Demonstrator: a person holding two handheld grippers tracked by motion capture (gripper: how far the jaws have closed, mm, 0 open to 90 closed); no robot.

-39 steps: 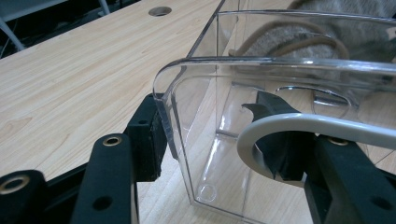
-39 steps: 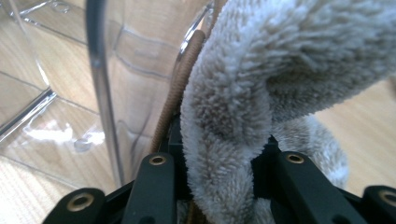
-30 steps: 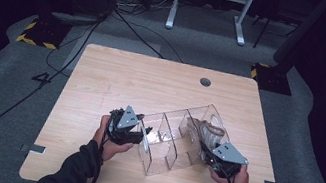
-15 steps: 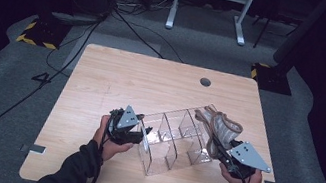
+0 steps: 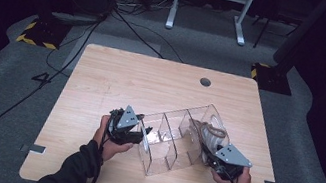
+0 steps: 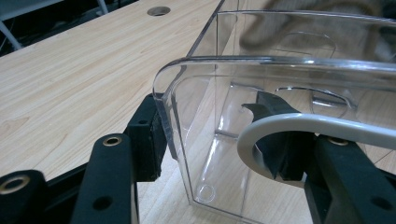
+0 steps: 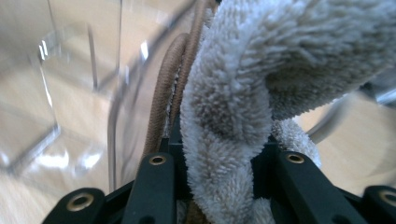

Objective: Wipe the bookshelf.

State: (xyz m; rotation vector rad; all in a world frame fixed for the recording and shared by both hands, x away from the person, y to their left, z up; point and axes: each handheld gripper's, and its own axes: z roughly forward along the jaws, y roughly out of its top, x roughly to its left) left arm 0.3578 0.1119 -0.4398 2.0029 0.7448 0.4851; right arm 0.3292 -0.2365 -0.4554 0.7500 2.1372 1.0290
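The clear plastic organizer (image 5: 175, 142) stands on the bench (image 5: 152, 82) near its front edge, about in the middle between the two front corners. Its long axis runs at a slant, from the front left toward the back right of the bench. Thin clear walls divide it into several compartments.

The left hand-held gripper (image 5: 140, 136) is at the left end of the organizer. In the left gripper view its two jaws stand on both sides of the end wall (image 6: 173, 121), one outside and one inside, and they seem to clamp this wall and keep the organizer steady. A grey curved bar (image 6: 299, 128) also passes before the inner jaw.

The right hand-held gripper (image 5: 209, 150) is at the right end of the organizer, so it is the nearer one to the compartment there. It is closed on a beige fluffy towel (image 7: 233, 121), which stands up thick between its jaws, and a brown cord (image 7: 163, 98) runs beside the towel, close to the clear wall. In the high view the towel (image 5: 212, 133) sits in or just over the rightmost compartment; I cannot tell whether it already touches the bottom.

The compartments in the middle and at the left look empty. The coming move probably turns on this: the open compartment lies just ahead of the right hand-held gripper, toward the bench surface, while the left one only holds.
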